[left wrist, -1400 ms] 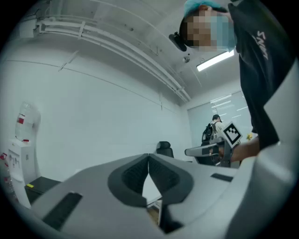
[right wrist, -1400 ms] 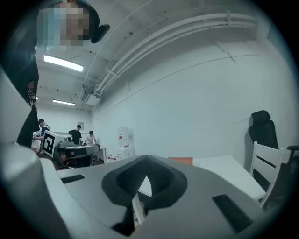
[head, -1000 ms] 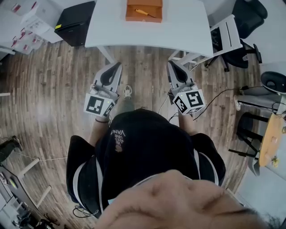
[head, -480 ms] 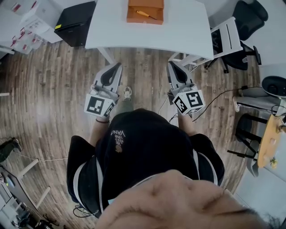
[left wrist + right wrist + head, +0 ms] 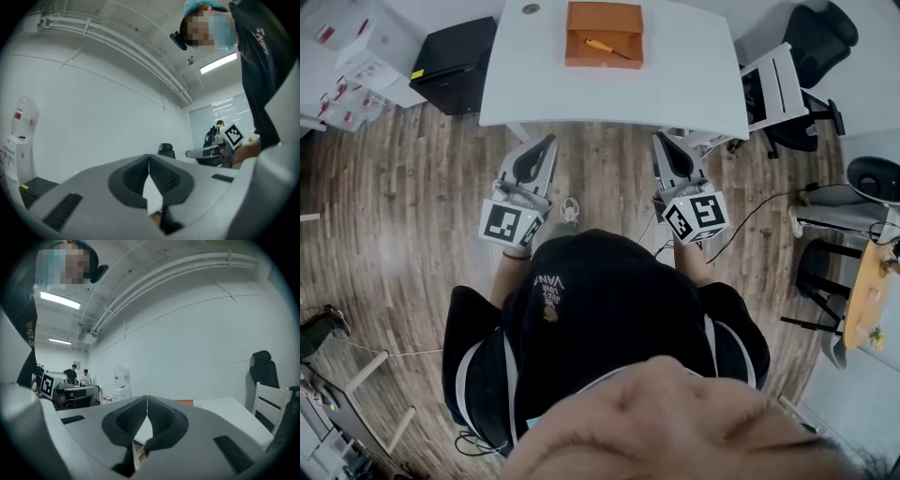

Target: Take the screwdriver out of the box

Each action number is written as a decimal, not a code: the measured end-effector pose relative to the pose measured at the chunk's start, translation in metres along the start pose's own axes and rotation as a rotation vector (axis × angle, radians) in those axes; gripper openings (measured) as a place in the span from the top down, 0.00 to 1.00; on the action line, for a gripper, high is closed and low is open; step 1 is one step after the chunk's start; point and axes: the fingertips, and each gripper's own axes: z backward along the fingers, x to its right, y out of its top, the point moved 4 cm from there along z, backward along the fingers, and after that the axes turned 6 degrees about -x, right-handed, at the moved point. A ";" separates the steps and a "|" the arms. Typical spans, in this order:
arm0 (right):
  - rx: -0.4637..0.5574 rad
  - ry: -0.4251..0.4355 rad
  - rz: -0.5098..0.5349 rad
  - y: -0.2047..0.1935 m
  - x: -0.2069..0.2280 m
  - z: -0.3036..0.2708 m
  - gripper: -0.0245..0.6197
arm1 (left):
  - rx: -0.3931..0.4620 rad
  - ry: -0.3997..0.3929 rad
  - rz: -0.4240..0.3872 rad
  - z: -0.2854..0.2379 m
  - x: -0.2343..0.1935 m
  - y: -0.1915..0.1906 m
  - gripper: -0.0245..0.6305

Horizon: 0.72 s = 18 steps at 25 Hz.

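- A white table point(image 5: 694, 84) fills the twelve o'clock side of the room above a wood-plank floor point(image 5: 403, 187). A black cabinet point(image 5: 455, 61) stands at ten o'clock and a white chair point(image 5: 778, 80) at two.
- A person in a dark shirt point(image 5: 609, 319) stands short of the table's near edge, both arms held forward and level.
- An open orange box point(image 5: 603, 60) sits at the table's far side, dead ahead at twelve o'clock and well apart from both tools.
- The left hand-held gripper point(image 5: 550, 140) points toward the table from eleven o'clock. Its jaws are pressed together with nothing between them.
- The right hand-held gripper point(image 5: 657, 138), at one o'clock, is likewise closed tip to tip and empty.
- The screwdriver point(image 5: 605, 46) lies slantwise on the box floor, orange handle toward ten o'clock and thin dark shaft toward four.
- It looks light and rigid. The thin shaft would likely slip or roll in the pads, so the thicker handle is the better place to pinch.
- The jaws would have to open first, and the box walls leave entry from above only.
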 end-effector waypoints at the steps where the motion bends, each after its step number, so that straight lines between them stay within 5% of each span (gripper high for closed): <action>1: 0.000 -0.004 0.001 0.001 0.001 -0.006 0.94 | 0.001 -0.004 0.000 -0.003 -0.005 0.000 0.94; 18: 0.008 -0.111 -0.012 0.011 0.007 -0.089 0.94 | -0.008 -0.114 -0.002 -0.050 -0.094 -0.010 0.94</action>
